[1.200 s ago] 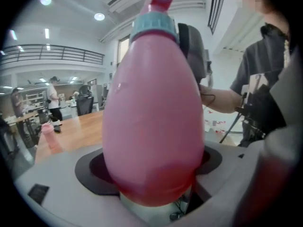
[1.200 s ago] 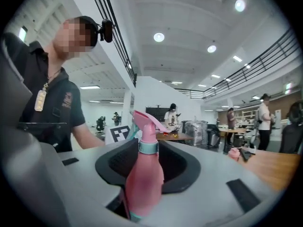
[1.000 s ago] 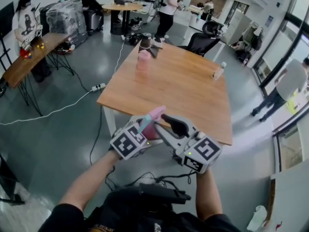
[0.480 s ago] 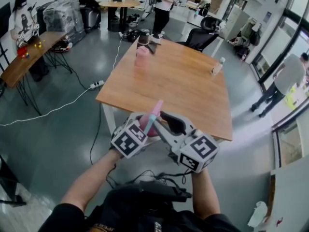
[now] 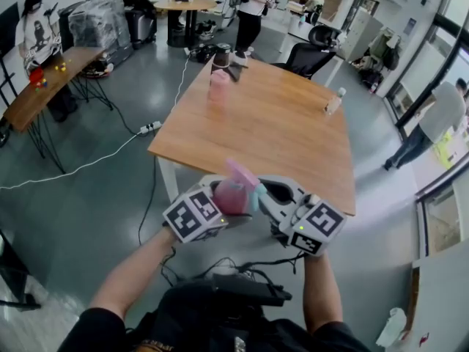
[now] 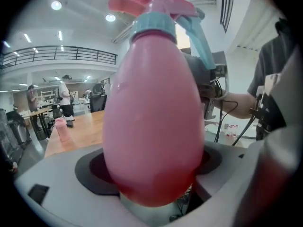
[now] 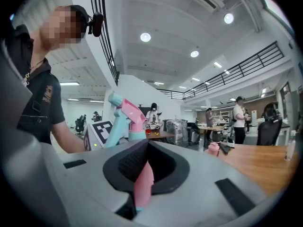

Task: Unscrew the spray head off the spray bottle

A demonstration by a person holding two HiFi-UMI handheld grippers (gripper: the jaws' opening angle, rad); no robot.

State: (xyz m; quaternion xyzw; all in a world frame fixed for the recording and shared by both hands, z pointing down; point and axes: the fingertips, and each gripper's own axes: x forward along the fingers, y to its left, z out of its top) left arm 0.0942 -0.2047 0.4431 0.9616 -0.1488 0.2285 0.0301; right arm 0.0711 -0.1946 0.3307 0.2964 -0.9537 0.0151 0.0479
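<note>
Hall floor and a wooden table [image 5: 278, 130] lay beyond both claws. The left claw [image 5: 223, 199] was clamped on the pink bottle [image 6: 151, 126]. The bottle stood upright between its jaws, with the spray head [image 6: 161, 13] above them. The right claw [image 7: 144, 174] sat just right of the left claw and pointed toward it. Its jaws had just been closing and stood together, pinching a thin pink part [image 7: 143, 186] of the spray head between them.
</note>
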